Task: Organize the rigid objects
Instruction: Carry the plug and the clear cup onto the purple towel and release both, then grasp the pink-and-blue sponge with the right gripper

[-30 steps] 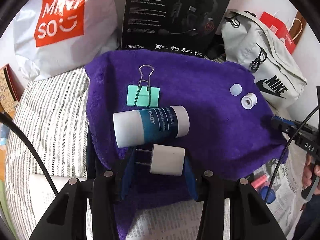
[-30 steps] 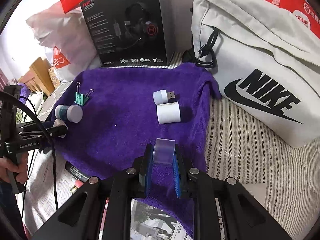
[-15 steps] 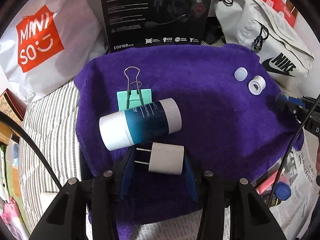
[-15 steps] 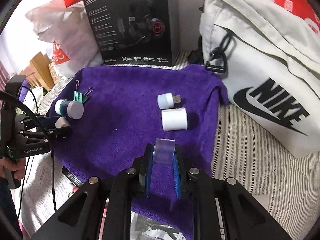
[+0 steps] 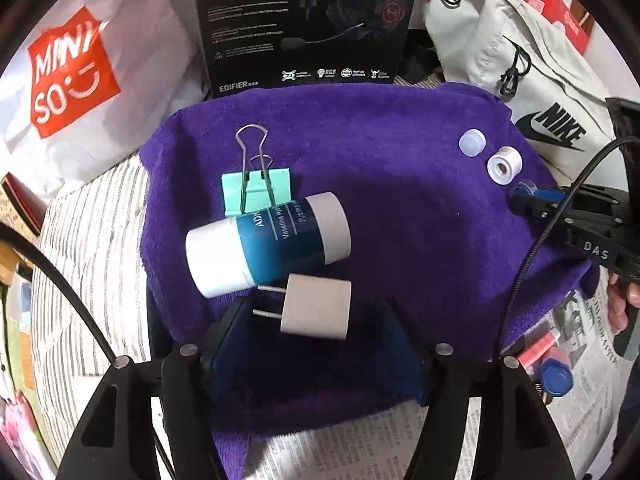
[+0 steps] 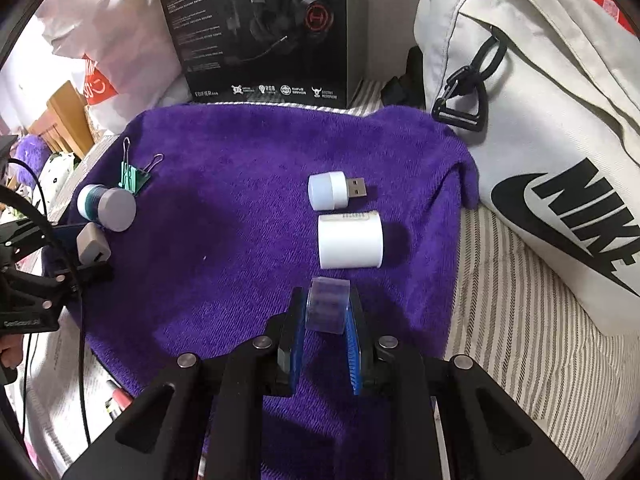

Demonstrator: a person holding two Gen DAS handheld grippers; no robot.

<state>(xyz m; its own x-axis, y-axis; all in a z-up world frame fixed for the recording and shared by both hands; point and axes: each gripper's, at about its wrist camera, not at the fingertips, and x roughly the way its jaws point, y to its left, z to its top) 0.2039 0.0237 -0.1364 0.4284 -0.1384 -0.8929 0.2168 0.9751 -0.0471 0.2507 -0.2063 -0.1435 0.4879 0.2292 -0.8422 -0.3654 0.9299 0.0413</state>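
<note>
A purple towel (image 5: 400, 184) (image 6: 240, 184) carries the objects. My left gripper (image 5: 316, 320) is open around a white plug adapter (image 5: 316, 312), which lies on the towel between the fingers without touching them. Just beyond it lie a white and teal Vaseline tube (image 5: 268, 240) and a mint binder clip (image 5: 256, 192). My right gripper (image 6: 326, 320) is shut on a small clear plastic block (image 6: 326, 304), held just above the towel. Ahead of it lie a white cylinder (image 6: 350, 240) and a white USB light (image 6: 332, 190).
A black headset box (image 6: 256, 28), a white Miniso bag (image 5: 80, 72) and a Nike bag (image 6: 540, 140) stand around the towel's far side. Striped bedding (image 6: 520, 320) lies to the right. Newspaper (image 5: 360, 448) with a blue cap (image 5: 556, 376) lies at the near edge.
The left gripper has opened wider around the adapter and the view has shifted a little. The right gripper has moved forward toward the white cylinder, still holding the clear block.
</note>
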